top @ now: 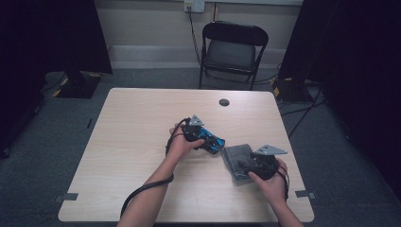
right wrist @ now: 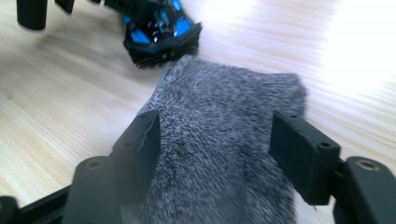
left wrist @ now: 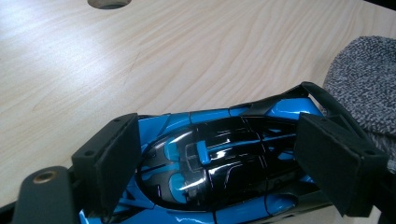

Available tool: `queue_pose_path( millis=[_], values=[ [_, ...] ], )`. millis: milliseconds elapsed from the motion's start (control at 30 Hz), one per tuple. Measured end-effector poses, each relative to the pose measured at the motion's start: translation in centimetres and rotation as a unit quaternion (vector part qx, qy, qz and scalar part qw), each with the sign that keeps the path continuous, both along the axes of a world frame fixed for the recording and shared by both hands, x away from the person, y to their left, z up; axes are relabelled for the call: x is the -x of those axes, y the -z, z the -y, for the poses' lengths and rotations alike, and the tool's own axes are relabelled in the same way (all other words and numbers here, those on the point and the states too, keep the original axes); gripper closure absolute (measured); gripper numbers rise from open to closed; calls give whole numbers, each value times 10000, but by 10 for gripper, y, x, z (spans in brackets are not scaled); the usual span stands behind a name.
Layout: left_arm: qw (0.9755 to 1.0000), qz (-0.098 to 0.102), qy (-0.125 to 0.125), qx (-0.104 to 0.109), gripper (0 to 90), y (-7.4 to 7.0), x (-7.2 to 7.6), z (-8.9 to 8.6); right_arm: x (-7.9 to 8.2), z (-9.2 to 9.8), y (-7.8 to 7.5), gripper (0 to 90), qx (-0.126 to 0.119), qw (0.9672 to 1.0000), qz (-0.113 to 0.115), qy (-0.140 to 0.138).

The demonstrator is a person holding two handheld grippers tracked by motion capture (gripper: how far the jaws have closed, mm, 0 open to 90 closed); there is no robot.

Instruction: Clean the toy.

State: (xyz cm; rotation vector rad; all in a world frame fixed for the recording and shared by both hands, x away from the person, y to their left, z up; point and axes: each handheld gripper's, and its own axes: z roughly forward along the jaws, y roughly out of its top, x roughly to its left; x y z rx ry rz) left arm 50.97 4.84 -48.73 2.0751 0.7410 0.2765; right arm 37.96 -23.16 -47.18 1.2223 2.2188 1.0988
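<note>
Blue-black toy car [top: 211, 141] touching grey cloth [top: 238, 157]

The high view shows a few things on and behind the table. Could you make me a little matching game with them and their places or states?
Things:
1. blue toy car
2. grey cloth
3. folding chair
4. left claw

Places or states:
A. stands behind the table
B. lies flat under the open right claw
C. closed around the car's sides
D. rests on the table, its end next to the cloth

Pairs: 1-D, 2-B, 3-A, 4-C
</note>
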Motion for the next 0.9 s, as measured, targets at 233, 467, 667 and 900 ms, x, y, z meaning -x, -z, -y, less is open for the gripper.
queue_pose_path(
  millis=[233, 467, 667, 900],
  values=[
    [10000, 77, 17, 48, 180, -7, 1, -6, -8, -9, 15, 302, 183, 9993, -248, -194],
    [10000, -4, 44, -39, 154, -1, 7, -7, -10, -9, 19, 302, 212, 9992, -271, -223],
    [9999, 78, 19, -81, 116, 2, 7, -6, -11, -10, 20, 308, 211, 9992, -291, -186],
    [9998, 153, 82, 23, 105, 5, 6, -8, -12, -12, 19, 401, 369, 9988, -306, -131]
  ],
)
